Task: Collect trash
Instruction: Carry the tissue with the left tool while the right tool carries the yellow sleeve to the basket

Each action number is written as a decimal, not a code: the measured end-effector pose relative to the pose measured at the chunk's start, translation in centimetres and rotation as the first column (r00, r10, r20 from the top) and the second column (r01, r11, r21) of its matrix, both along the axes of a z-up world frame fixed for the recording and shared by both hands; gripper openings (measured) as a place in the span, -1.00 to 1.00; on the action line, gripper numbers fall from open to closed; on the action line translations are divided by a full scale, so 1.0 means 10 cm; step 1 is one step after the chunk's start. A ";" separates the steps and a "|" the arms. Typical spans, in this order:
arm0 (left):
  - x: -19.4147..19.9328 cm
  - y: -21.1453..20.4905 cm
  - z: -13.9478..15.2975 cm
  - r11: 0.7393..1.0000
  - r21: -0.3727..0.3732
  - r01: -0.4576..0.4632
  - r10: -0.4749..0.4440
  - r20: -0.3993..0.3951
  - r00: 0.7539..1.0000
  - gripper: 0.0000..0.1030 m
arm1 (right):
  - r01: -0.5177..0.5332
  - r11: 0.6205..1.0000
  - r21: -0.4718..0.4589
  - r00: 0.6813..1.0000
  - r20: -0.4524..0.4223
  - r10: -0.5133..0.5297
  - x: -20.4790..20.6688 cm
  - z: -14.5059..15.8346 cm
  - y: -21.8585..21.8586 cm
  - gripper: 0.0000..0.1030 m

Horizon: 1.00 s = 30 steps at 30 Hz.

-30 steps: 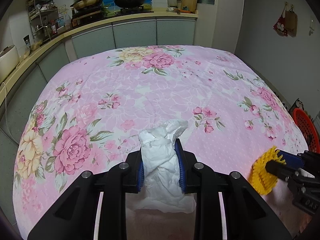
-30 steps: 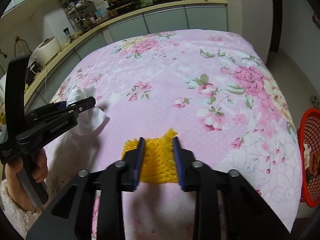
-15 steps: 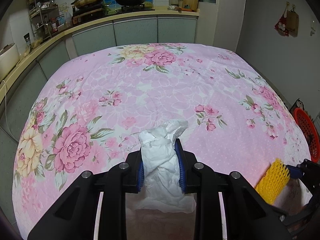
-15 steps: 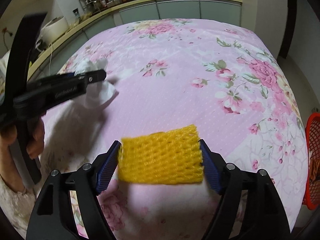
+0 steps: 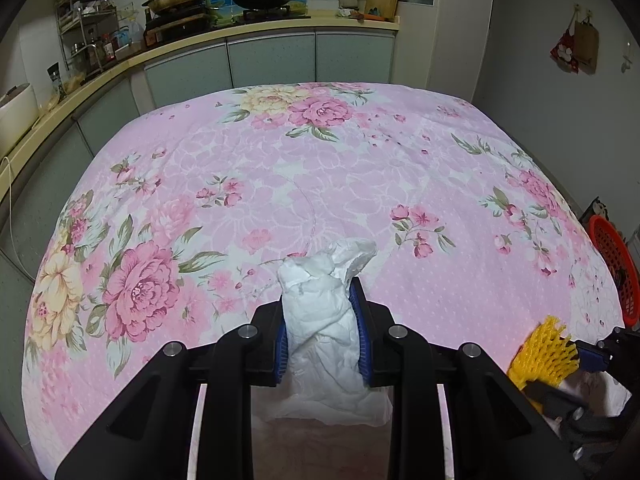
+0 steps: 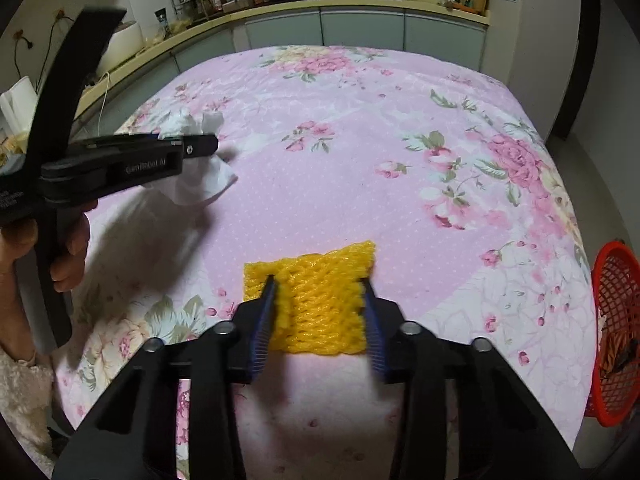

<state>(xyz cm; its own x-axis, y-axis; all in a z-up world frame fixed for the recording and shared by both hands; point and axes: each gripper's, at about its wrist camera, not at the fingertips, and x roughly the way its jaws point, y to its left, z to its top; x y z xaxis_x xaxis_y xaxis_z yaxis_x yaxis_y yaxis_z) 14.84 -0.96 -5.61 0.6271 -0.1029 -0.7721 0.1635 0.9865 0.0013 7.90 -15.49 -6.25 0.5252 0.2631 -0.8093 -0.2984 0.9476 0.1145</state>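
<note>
Yellow foam net (image 6: 320,304), lower centre of right view, between my right gripper (image 6: 318,312) jaws as they close on it. White tissue (image 5: 320,316) clamped in left gripper (image 5: 320,332), lower centre. Risk: net's springy, could pop out before red basket (image 6: 616,320) at right edge.

A left gripper (image 5: 320,334) at the bottom centre of the frame clamps a crumpled white tissue (image 5: 320,320) over a pink floral tablecloth (image 5: 304,184). At lower right, yellow foam netting (image 5: 540,354); at the right edge, a red basket (image 5: 614,268).
</note>
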 end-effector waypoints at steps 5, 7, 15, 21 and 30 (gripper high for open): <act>0.00 0.00 0.00 1.000 0.000 0.001 -0.001 0.003 1.000 -0.51 | 0.019 1.000 0.020 1.000 0.016 -0.019 -0.01 0.05 -0.05 -0.62; -0.01 -0.02 0.01 1.000 0.002 0.001 -0.001 0.005 1.000 -0.51 | 0.026 0.999 0.023 0.999 0.022 -0.027 -0.01 0.06 -0.06 -0.65; -0.04 -0.08 0.06 1.000 0.012 0.008 -0.009 0.013 1.000 -0.51 | 0.076 0.996 0.049 0.995 0.060 -0.079 0.01 0.18 -0.18 -0.66; -0.05 -0.20 0.17 0.999 0.022 0.035 -0.036 0.036 0.999 -0.51 | 0.137 0.988 0.074 0.984 0.100 -0.144 0.06 0.32 -0.37 -0.66; -0.02 -0.40 0.31 0.997 0.033 0.072 -0.074 0.066 0.995 -0.51 | 0.207 0.973 0.105 0.963 0.155 -0.222 0.12 0.54 -0.64 -0.66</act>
<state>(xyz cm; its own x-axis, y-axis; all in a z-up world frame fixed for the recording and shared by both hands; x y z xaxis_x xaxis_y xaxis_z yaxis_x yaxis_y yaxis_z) 14.59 -4.94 -2.49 0.6692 -0.1275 -0.7321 0.2335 0.9713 0.0443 9.14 -21.93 -0.82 0.7009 0.1953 -0.6860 -0.1110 0.9799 0.1656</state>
